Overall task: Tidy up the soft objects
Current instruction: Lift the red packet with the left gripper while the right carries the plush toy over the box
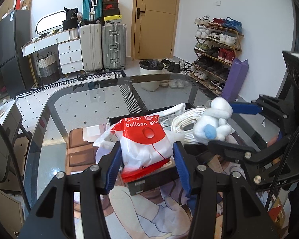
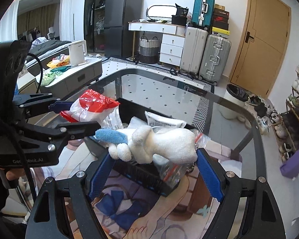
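Two grippers are at work over a black tray (image 1: 117, 119) on the glass table (image 1: 85, 103). From the left wrist view we note the left gripper (image 1: 147, 155) clamped on a red-and-white "balloon glue" bag (image 1: 145, 139), held above the tray's near edge. From the right wrist view we record the right gripper (image 2: 153, 159) spread wide, its blue pads (image 2: 209, 177) bracketing a white plush toy (image 2: 159, 143) above the tray; whether they grip it we cannot tell.

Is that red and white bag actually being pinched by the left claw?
Touching. The left wrist view shows the left gripper with both blue fingers pressed against the bag, held above the black box.
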`<state>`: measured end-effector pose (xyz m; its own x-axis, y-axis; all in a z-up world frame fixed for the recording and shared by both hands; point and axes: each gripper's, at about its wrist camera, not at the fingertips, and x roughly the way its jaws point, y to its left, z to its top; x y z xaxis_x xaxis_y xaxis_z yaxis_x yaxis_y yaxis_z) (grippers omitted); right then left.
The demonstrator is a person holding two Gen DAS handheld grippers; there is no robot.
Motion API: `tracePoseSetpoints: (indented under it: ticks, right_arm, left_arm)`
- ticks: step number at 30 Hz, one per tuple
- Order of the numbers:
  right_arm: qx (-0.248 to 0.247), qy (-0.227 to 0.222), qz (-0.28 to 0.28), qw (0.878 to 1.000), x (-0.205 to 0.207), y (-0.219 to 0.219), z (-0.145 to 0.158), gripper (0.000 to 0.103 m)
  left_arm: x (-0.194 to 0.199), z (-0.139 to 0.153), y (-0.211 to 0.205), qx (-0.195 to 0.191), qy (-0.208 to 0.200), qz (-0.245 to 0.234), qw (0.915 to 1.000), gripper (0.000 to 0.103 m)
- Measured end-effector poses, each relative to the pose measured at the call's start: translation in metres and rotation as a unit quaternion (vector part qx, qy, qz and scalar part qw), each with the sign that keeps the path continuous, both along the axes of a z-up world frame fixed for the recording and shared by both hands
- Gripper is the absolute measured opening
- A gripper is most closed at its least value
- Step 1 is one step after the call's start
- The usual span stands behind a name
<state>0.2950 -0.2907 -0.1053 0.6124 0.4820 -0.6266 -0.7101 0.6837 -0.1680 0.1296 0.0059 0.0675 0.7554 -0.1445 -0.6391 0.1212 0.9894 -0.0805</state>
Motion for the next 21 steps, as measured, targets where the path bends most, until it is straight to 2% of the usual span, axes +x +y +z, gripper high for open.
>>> tracePoseSetpoints:
  ticks: [9,14,21]
  right_arm:
    - [-0.039,-0.010,0.015,0.999,0.028,0.026,-0.010,0.084]
    - [-0.057,0.001,0.024,0.998,0.039,0.030,-0.024,0.084]
    - [-0.062,0.006,0.034,0.998,0.051,0.035,-0.033,0.084]
  left_arm:
    - [0.016,-0.006,0.000,0.003,0.008,0.005,1.0000,0.050]
    - [0.020,-0.011,0.003,0.000,0.014,0.001,0.9999,0.050]
    - [0.026,-0.017,0.005,-0.004,0.020,-0.002,0.9998,0.050]
